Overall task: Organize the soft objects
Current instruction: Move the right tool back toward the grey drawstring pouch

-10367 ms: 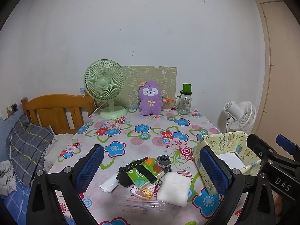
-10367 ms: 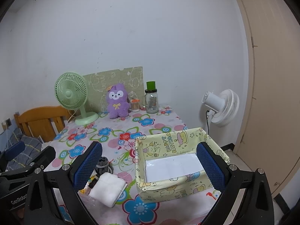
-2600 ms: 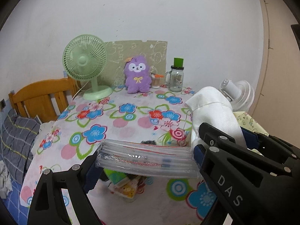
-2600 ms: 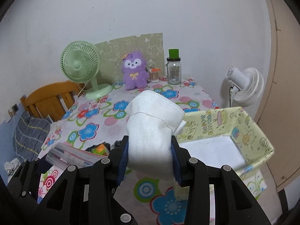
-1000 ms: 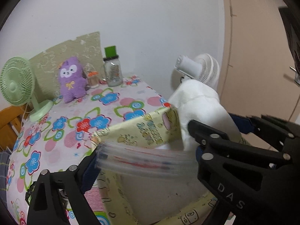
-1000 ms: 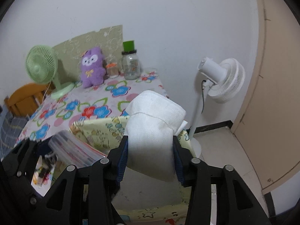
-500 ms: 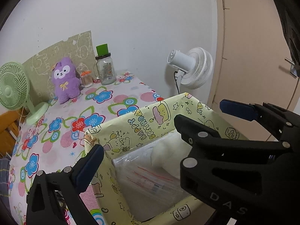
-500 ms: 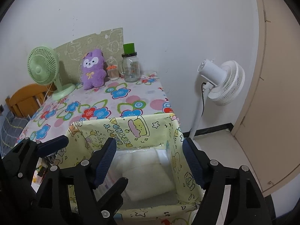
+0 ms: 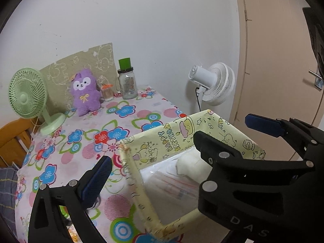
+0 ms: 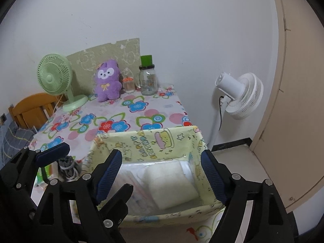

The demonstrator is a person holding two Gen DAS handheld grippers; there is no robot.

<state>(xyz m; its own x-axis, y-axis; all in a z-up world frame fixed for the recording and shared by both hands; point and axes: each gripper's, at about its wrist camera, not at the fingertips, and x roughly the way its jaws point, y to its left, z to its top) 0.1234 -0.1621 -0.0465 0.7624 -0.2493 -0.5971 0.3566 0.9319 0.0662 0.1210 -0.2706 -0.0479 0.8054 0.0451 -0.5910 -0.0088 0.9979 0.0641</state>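
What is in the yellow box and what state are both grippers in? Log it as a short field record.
box: yellow paper box, at table corner
box contents: white folded cloth; clear plastic pouch beside it
right gripper: open, jaws just widened, nothing between them, above the box
left gripper: open, empty
still on table: dark bundle; purple plush at the back
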